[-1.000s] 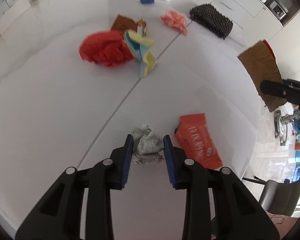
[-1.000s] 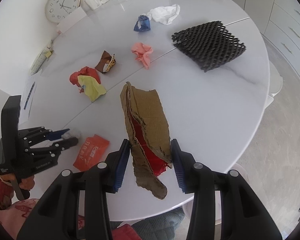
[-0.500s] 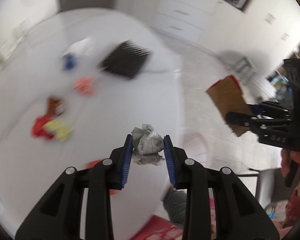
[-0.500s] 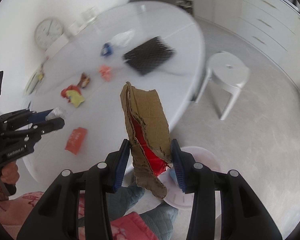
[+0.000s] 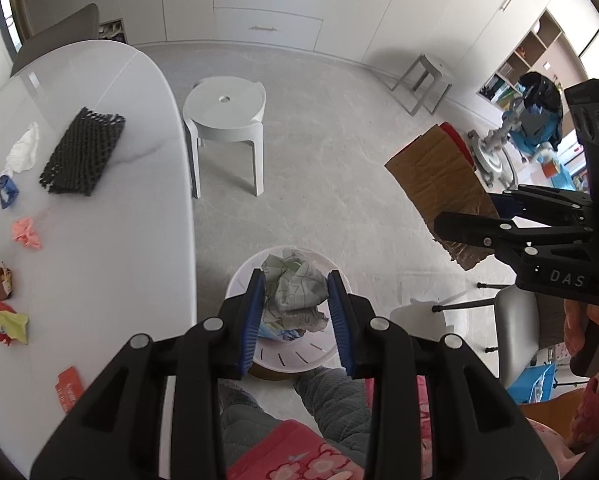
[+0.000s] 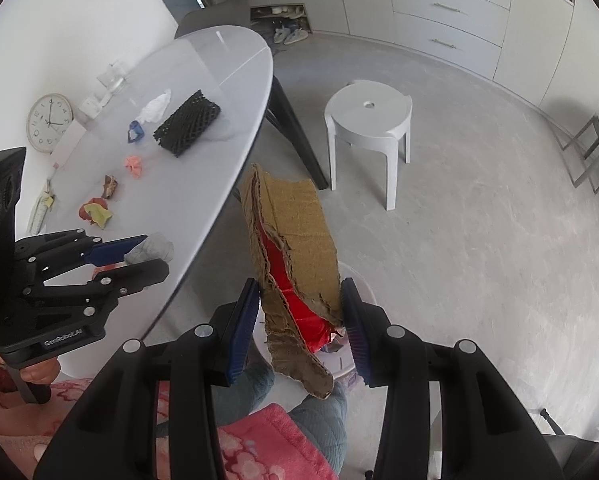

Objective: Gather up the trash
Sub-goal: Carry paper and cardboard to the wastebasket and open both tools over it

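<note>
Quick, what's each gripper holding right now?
Left gripper: closed on crumpled paper.
Right gripper: closed on torn cardboard.

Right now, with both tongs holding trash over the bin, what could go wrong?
1. The torn cardboard in the right tongs looks long next to the white bin below, so it may catch the rim or tip out.
2. The crumpled paper in the left tongs is light and could drift past the bin.
3. The two tongs are near each other and might bump.
</note>
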`<state>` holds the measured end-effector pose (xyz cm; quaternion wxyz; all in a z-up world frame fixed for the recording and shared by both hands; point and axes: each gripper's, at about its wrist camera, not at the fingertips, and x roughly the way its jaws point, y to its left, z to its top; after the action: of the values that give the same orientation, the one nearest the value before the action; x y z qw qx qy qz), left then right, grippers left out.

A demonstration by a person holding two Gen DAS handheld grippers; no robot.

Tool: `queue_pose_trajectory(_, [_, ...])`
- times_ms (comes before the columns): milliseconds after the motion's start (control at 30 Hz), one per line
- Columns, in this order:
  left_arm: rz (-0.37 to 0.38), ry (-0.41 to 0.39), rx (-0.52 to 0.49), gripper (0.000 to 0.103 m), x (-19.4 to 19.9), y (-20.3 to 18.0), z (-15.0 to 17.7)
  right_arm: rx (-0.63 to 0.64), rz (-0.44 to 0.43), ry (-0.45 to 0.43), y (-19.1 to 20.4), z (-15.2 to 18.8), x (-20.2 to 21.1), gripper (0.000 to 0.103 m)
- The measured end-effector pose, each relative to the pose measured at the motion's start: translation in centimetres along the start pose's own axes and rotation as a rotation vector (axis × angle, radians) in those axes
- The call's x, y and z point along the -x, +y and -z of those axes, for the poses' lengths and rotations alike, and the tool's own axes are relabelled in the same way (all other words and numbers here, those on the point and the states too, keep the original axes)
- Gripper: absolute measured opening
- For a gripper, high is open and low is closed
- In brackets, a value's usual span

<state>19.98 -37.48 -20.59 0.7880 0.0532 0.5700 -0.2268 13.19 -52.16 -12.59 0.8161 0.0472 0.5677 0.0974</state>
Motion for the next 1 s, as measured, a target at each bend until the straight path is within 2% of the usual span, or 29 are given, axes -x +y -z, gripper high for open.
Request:
queue_pose_trajectory(300, [-0.014,0.054,-0.008,0.034,-1.2,-1.0,0.1,0.002,-0.028,0.013,-0.2,0.0,-0.8,0.043])
queue_pose_trajectory(333, [-0.019,0.057,-0.012,0.038,-1.3,-0.9,-0.1,0.002,-0.03,0.015,-0.2,-0.1,-0.9,0.043])
queue_pose_trajectory(400, [-0.031,0.062,-0.017,0.056,-1.2,-0.7,0.0,0.004,-0.033,0.017,-0.1,-0.1,-1.1,0.044])
queue_pose_trajectory(433, [-0.044,0.06,-0.018,0.072,-1.0,-0.9,0.0,0.008,-0.033,0.019,0.0,-0.1,-1.2,0.044])
queue_pose_trajectory(467, [-0.067,0.055,-0.02,0.082,-0.9,-0.8,0.1,0.011,-0.03,0.023,0.2,-0.1,-1.3,0.044])
queue_pose_trajectory(567, [-0.082,0.046,-0.028,0.09,-0.4,-0.5,0.2,0.016,-0.032,0.033,0.3,0.0,-1.5,0.044])
queue_pose_trajectory(833, [-0.109,0.061,-0.003,0.092,0.6,1.1,0.9,0.043,-0.028,0.095,2.0,0.6,-3.2,0.047])
queue_pose_trajectory(867, [-0.114,0.06,0.0,0.092,0.7,1.5,1.1,0.052,-0.027,0.11,2.3,0.7,-3.5,0.049])
queue_pose_trajectory(933, [-0.122,0.057,0.008,0.092,0.9,2.0,1.3,0.065,-0.025,0.137,2.9,0.9,-4.1,0.063])
queue_pose_trajectory(1000, [-0.135,0.051,0.018,0.092,1.2,2.6,1.5,0.069,0.013,0.134,3.3,1.0,-4.3,0.087])
